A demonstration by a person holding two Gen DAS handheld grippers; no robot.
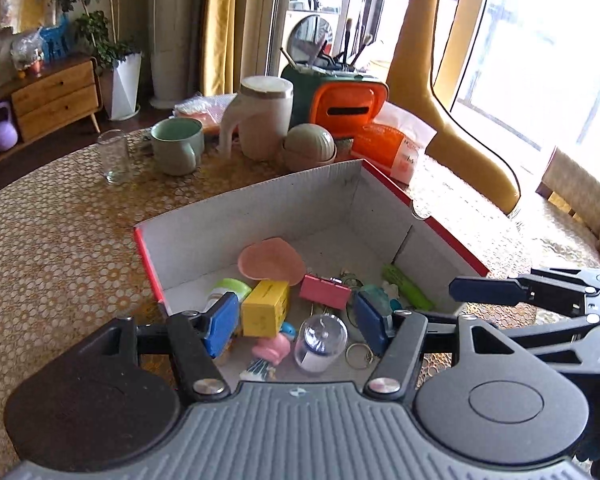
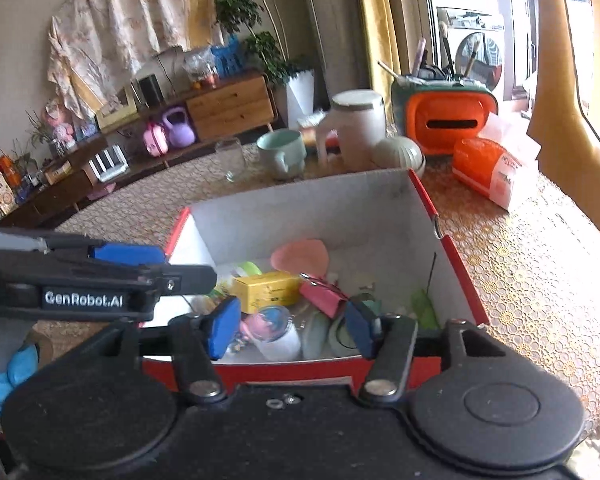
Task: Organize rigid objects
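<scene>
Left wrist view: left gripper (image 1: 296, 320) is seen parted and empty above the box (image 1: 260, 220) holding the yellow block (image 1: 265, 309) and pink clip (image 1: 325, 290); right wrist view: right gripper (image 2: 290, 330) is likewise seen parted, empty, above it.

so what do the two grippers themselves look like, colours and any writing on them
Both are black plastic with blue pads on the two fingers. The left gripper has a ribbed grey body, round black side housings and silver pivot screws. The right gripper has a black body with the same round housings. White lettering, GenRobot.AI, shows on the left gripper's side in the right wrist view. A blue glove shows beneath it.
</scene>
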